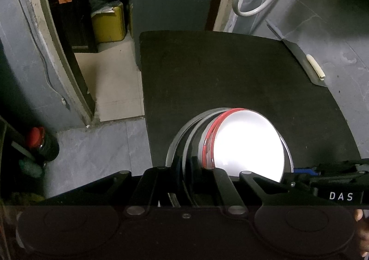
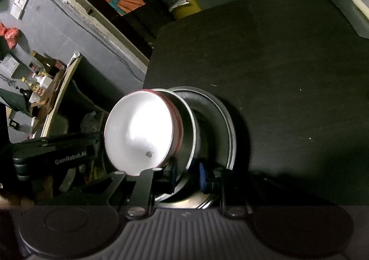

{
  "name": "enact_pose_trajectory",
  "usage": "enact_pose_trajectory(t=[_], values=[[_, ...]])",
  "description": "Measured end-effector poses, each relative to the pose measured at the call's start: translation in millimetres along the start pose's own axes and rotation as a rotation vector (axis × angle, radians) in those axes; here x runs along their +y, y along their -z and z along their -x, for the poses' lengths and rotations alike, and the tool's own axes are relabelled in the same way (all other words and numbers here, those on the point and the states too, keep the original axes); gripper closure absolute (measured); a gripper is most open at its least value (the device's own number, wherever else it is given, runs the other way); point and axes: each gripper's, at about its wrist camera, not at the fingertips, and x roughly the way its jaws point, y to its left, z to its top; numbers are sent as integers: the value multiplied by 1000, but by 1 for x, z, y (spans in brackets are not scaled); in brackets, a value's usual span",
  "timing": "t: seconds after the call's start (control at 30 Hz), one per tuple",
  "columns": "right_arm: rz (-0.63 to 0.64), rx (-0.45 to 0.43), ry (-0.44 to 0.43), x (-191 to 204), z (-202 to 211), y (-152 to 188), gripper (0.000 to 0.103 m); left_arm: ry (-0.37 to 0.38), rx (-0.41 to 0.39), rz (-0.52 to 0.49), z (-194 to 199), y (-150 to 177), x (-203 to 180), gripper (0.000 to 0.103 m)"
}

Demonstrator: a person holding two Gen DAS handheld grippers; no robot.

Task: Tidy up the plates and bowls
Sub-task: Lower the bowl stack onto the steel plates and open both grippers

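At the near edge of the black table mat (image 2: 276,64), the stack sits between my grippers: white red-rimmed ceramic bowl (image 2: 136,135) in a steel bowl (image 2: 184,135) on a steel plate (image 2: 221,121). Left gripper (image 1: 184,167) clamped on steel rims. Right gripper (image 2: 188,174) pinching the steel bowl's rim. Readable: "GenRobot.AI", "DAS".
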Motion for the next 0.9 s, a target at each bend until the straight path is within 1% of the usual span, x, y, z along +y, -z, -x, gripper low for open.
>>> enact_pose_trajectory(t=[0.23,0.37,0.43,0.6,0.7,0.83,0.9], values=[[13,-25,30,6,2,1,79,-10,-7,-5,-1,1,-2,96],[21,-38,49,9,3,2,79,-21,-8,-7,0,2,-3,92],[22,-43,57,11,3,3,79,-27,-8,-6,1,2,-3,89],[35,-54,81,16,4,6,79,-46,-7,7,1,4,-2,76],[39,-59,90,15,5,7,79,-53,-8,10,1,6,-1,71],[47,-67,109,19,5,7,76,-67,-10,10,2,8,-3,66],[52,-73,118,21,7,8,75,-77,-12,9,3,8,-3,62]])
